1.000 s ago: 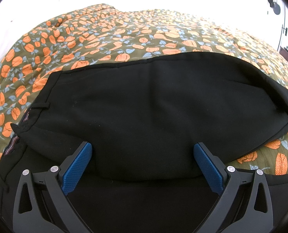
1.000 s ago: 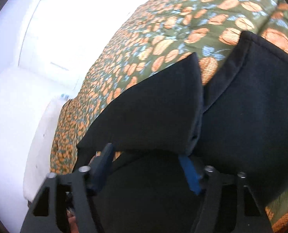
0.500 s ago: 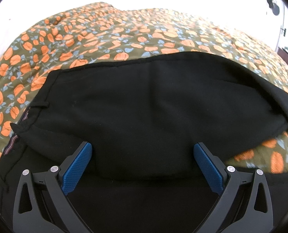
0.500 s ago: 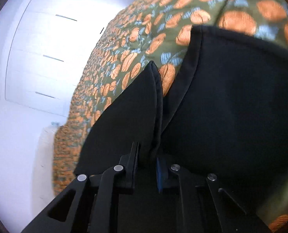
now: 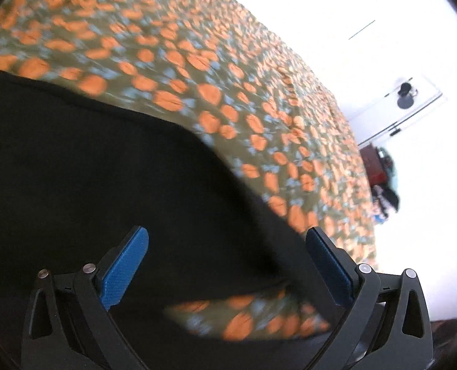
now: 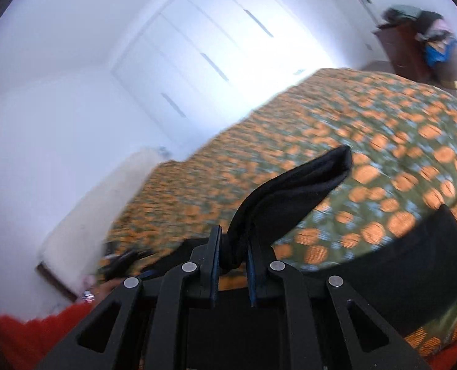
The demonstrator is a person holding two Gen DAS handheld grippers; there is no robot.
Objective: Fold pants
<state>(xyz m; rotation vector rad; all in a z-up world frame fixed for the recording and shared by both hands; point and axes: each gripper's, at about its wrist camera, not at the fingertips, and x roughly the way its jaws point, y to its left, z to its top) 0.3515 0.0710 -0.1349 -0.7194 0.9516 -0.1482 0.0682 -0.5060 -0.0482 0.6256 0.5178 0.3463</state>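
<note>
Black pants (image 5: 89, 169) lie spread on a bed with an orange-flowered green cover (image 5: 228, 71). In the left wrist view my left gripper (image 5: 225, 234) hangs open just above the cloth, its blue pads (image 5: 126, 265) wide apart with nothing pinched between them. In the right wrist view my right gripper (image 6: 233, 246) is shut on a bunched fold of the pants (image 6: 299, 185), which stands up above the bed from between the jaws. The rest of the pants (image 6: 413, 262) trails on the cover at the lower right.
White wardrobe doors (image 6: 216, 61) stand beyond the bed. A dark wooden cabinet piled with clothes (image 6: 413, 37) is at the far right. A person's red sleeve (image 6: 28, 339) and hand (image 6: 105, 286) show at the lower left. A pale headboard (image 6: 99, 203) borders the bed.
My right gripper closed on a fold of the pants and lifted it off the bed. My left gripper rose and rolled, still open.
</note>
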